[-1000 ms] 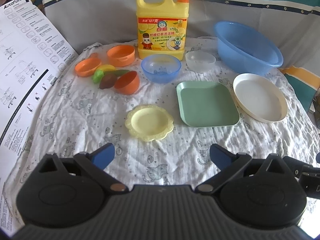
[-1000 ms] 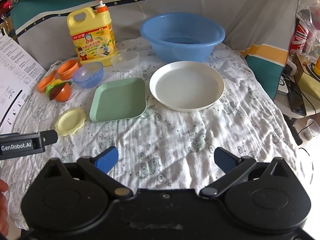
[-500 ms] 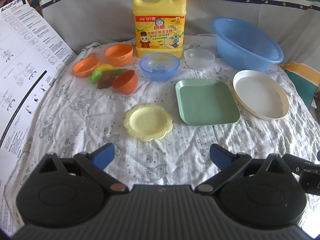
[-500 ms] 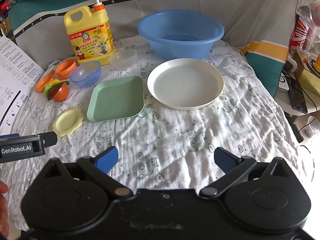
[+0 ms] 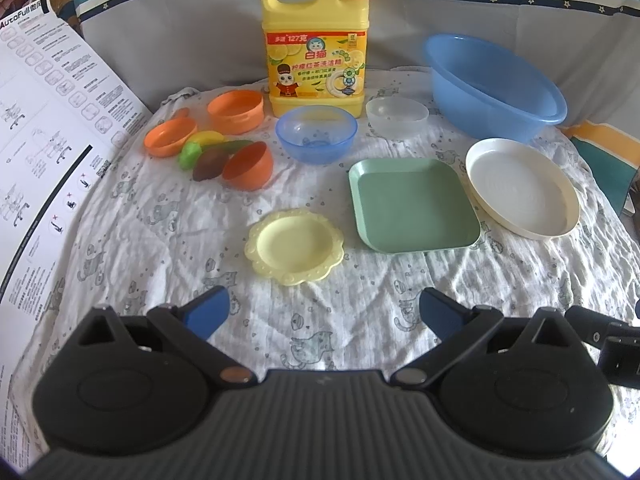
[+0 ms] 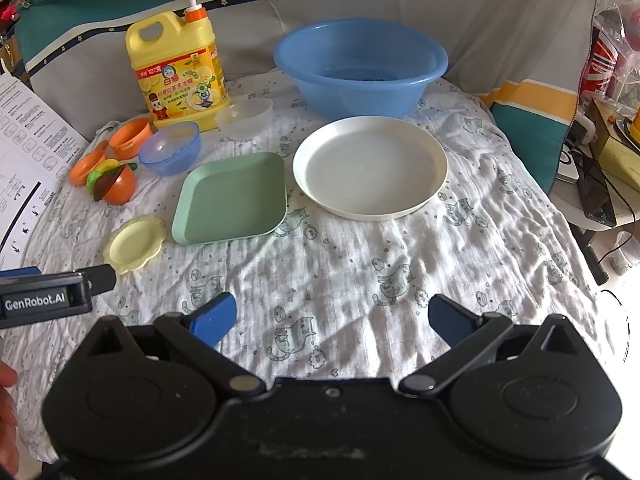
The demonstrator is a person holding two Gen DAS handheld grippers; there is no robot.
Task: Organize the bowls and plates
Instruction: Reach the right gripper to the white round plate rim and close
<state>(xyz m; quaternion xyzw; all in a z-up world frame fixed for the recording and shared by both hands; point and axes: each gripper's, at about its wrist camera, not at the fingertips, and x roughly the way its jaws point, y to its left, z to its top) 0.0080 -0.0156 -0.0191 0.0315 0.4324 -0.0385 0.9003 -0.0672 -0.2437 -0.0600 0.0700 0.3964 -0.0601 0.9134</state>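
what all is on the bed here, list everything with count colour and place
basin: 1, blue, back right
detergent jug: 1, yellow, orange pump, back centre
round plate: 1, white, before the basin
square plate: 1, green, left of round plate
small plate: 1, pale yellow, scalloped, near front
blue bowl: 1, clear blue, before the jug
clear bowl: 1, right of blue bowl
orange bowls: 3, far left
toy food: few pieces, among orange bowls
leaflet: 1, white, left edge
left gripper: open, empty
right gripper: open, empty
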